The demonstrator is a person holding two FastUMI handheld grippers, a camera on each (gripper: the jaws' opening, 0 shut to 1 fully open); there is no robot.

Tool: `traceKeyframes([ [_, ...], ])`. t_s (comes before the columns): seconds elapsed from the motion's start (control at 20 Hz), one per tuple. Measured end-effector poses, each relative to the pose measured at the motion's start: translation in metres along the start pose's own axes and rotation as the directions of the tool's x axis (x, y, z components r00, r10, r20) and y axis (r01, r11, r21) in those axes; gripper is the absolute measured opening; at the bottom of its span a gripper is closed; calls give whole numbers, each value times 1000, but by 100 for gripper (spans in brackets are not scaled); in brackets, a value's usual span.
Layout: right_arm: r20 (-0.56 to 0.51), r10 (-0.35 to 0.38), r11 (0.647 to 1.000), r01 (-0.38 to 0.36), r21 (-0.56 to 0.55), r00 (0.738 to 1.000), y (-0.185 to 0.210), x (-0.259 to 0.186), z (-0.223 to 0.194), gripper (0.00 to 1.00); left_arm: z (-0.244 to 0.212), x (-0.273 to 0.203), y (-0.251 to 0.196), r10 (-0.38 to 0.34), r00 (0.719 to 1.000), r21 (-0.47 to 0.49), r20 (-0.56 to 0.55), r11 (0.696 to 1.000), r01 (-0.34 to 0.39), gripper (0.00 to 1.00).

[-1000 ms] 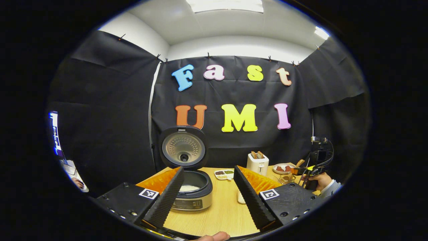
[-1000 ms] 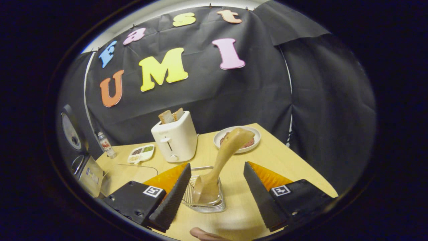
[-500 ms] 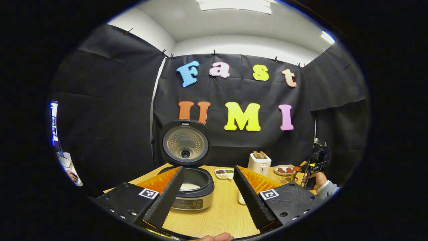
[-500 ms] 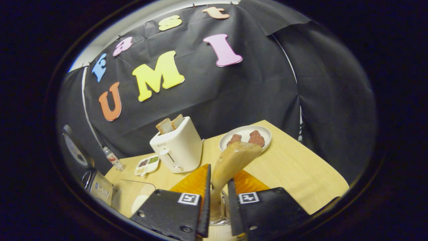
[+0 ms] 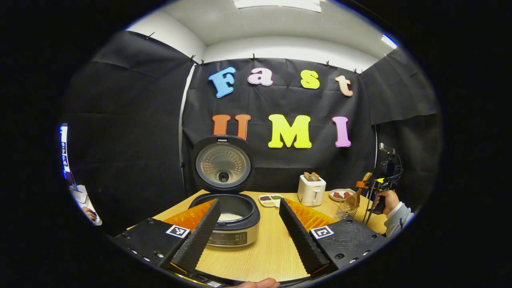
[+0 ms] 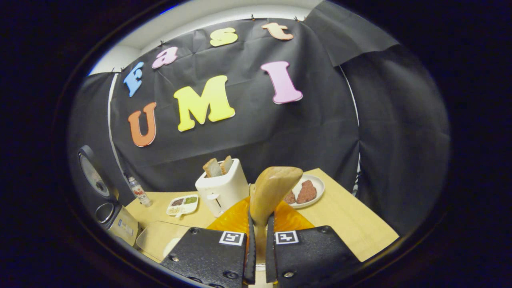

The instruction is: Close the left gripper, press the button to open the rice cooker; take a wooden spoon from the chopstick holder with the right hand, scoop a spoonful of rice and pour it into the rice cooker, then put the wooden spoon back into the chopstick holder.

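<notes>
The rice cooker [image 5: 227,219] stands on the table's [image 5: 264,256] left with its lid [image 5: 222,165] swung up and pale rice in the pot, so the button step looks done, and the left gripper [image 5: 248,232] hangs released before it, fingers spread wide. Further right, the right gripper [image 6: 258,256], open around the wooden spoon [image 6: 272,192] a second ago, is now clenched on its handle and has lifted it, so scooping should come next. In the right gripper view the chopstick holder is hidden below the fingers, and the rice to scoop cannot be made out.
</notes>
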State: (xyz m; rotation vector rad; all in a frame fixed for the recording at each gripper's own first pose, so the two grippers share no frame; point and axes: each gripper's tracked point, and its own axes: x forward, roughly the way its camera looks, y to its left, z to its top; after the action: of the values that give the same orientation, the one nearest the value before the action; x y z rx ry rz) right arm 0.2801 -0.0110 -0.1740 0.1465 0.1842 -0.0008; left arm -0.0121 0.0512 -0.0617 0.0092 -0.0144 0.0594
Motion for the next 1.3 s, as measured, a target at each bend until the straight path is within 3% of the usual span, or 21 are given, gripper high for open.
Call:
traceKeyframes([
  [0.2, 65, 15, 997, -10, -73, 998, 27, -28, 34, 15, -2, -4, 3, -8, 1000, -22, 6, 1000, 8, 94],
  [0.45, 95, 114, 988, -103, -119, 989, 88, -53, 52, 15, -19, 0, 13, 2, 1000, -57, -22, 998, -4, 94],
  [0.75, 49, 211, 966, -200, -166, 976, 157, -47, 19, 15, -23, -1, 22, 9, 999, -75, -36, 997, -11, 94],
  [0.9, 14, 208, 955, -200, -219, 978, 173, -35, -15, 15, -29, -1, 30, 20, 999, -61, -49, 998, -23, 94],
  [1.05, -22, 153, 944, -152, -294, 988, 173, -16, -51, 15, -38, 1, 40, 41, 997, -58, -69, 997, -45, 94],
  [1.3, -89, 98, 953, -120, -279, 991, 161, 1, -92, 12, -46, 1, 43, 23, 996, -81, -84, 996, -30, 94],
])
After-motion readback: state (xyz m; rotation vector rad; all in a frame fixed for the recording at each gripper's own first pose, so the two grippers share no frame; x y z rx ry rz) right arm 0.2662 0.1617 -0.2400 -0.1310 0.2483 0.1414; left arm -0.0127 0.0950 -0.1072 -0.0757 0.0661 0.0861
